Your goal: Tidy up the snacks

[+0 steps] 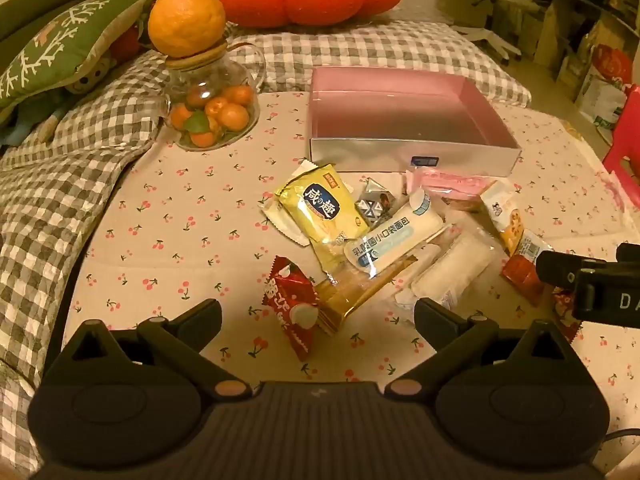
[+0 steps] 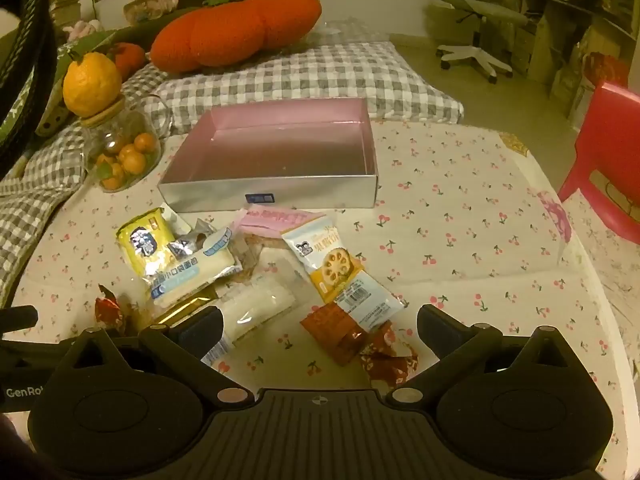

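A pile of wrapped snacks lies on the cherry-print cloth in front of an empty silver box with a pink inside (image 1: 408, 156) (image 2: 272, 192). The pile holds a yellow packet (image 1: 320, 212) (image 2: 146, 242), a white bread pack (image 1: 394, 236) (image 2: 188, 276), a red candy packet (image 1: 290, 300), a lotus-root snack packet (image 2: 340, 272) and a red-brown packet (image 2: 340, 332). My left gripper (image 1: 318, 312) is open and empty just above the red candy packet. My right gripper (image 2: 320, 320) is open and empty over the red-brown packet; its body shows in the left wrist view (image 1: 592, 284).
A glass jar of small oranges (image 1: 212, 116) (image 2: 120, 152) with a big orange on its lid stands left of the box. Checked bedding and cushions lie behind and to the left. A red plastic chair (image 2: 608, 152) stands at the right edge.
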Motion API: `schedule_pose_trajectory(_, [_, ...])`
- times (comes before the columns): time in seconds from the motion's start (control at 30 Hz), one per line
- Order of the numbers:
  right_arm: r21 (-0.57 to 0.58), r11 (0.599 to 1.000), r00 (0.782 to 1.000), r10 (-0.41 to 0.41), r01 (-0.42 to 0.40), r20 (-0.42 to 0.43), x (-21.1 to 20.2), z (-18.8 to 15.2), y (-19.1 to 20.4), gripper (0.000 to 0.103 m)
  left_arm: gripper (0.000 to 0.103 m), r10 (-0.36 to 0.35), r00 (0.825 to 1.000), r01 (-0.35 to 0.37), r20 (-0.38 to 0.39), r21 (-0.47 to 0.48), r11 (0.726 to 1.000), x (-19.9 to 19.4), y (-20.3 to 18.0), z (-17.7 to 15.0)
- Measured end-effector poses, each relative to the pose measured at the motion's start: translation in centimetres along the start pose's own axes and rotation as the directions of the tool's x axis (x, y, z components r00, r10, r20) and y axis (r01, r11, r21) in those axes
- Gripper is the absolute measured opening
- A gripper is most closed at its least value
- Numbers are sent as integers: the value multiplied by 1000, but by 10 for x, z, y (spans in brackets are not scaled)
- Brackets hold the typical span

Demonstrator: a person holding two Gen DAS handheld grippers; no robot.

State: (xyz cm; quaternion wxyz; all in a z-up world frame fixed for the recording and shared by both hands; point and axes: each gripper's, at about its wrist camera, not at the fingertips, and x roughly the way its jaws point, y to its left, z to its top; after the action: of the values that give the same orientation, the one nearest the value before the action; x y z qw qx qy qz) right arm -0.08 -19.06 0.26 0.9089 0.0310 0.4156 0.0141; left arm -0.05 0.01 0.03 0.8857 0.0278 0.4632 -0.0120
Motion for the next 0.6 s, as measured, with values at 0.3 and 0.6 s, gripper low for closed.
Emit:
schedule_pose_trajectory(0.3, [-4,1000,1000,0,0,20,-4,-3,-2,103,103,-3,1000,3,-2,13,1000,-2,1,-1])
schedule_pose_trajectory(0.6, [-3,1000,1000,0,0,16,-5,-1,0,103,103,-2,1000,2,6,15,1000,-4,-2,-3])
